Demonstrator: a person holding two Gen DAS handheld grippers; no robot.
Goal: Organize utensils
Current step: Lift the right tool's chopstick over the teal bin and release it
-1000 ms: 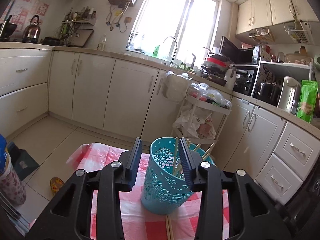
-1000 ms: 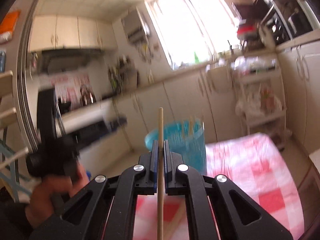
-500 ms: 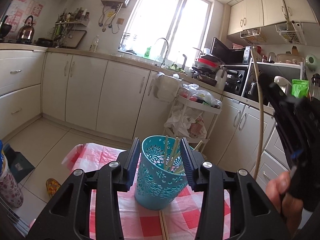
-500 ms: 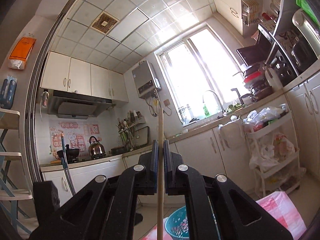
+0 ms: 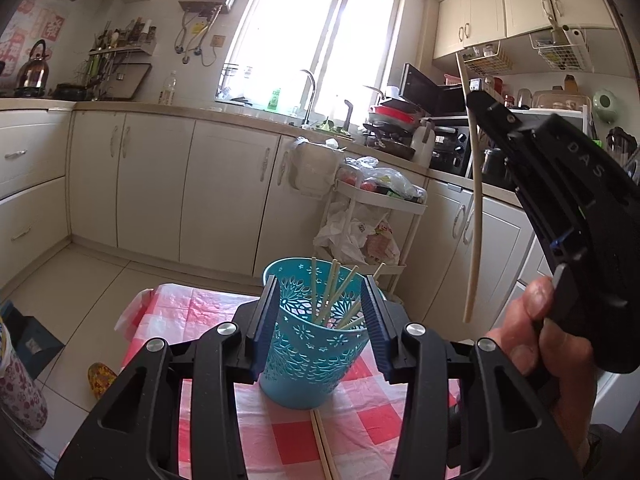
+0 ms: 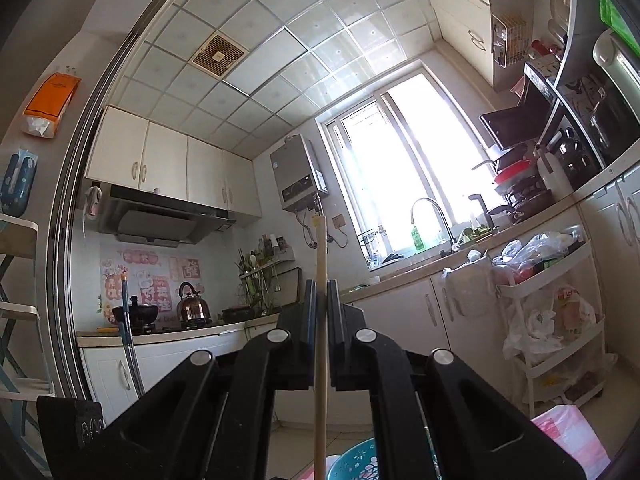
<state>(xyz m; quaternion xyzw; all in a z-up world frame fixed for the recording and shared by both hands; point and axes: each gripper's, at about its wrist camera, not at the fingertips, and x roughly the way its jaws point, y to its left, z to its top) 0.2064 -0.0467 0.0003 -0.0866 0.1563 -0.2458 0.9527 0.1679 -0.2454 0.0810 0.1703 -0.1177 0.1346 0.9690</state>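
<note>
The left gripper fingers straddle the teal utensil holder, pads against its rim. At three o'clock, the right gripper fingers are clenched on an upright chopstick.

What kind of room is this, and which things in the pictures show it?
Most likely a home kitchen: a curved metal tap stands at the window, a steel kettle sits under a range hood, and cream cabinets line the walls.

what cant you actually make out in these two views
- Left wrist view: whether the left claw presses the teal basket; contact unclear.
- Left wrist view: loose chopsticks on the table, cut by the bottom edge.
- Right wrist view: held chopstick lower end, cut by the bottom edge.
</note>
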